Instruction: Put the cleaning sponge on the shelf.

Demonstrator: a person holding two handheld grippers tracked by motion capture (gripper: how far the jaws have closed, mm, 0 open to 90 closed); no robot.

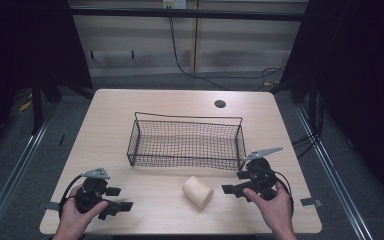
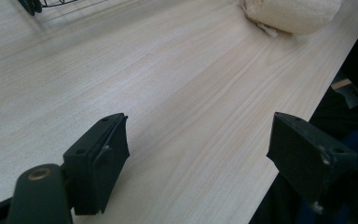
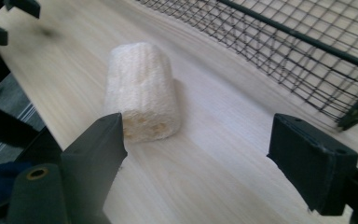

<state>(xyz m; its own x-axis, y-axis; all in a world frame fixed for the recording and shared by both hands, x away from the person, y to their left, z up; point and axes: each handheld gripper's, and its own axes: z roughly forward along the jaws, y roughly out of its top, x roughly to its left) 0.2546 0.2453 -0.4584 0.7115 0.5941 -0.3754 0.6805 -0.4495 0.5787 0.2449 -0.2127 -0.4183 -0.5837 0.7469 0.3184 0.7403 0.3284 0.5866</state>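
Observation:
A pale, cylindrical loofah piece (image 1: 198,192) lies on its side on the wooden table (image 1: 180,102), near the front edge. Behind it stands an empty black wire basket (image 1: 185,142). My left gripper (image 1: 119,198) rests at the front left, open, pointing right toward the loofah (image 2: 291,14) with bare table between its jaws (image 2: 198,126). My right gripper (image 1: 234,183) sits just right of the loofah, open and pointing left. In the right gripper view the loofah (image 3: 142,88) lies ahead near the left jaw, outside the gap (image 3: 196,126), with the basket (image 3: 284,46) to the right.
A round cable hole (image 1: 220,104) is in the table's back right. The table's front edge runs close under both hands. Dark curtains and metal floor rails (image 1: 25,150) flank the table. The left gripper's jaws (image 3: 9,18) show far off in the right gripper view.

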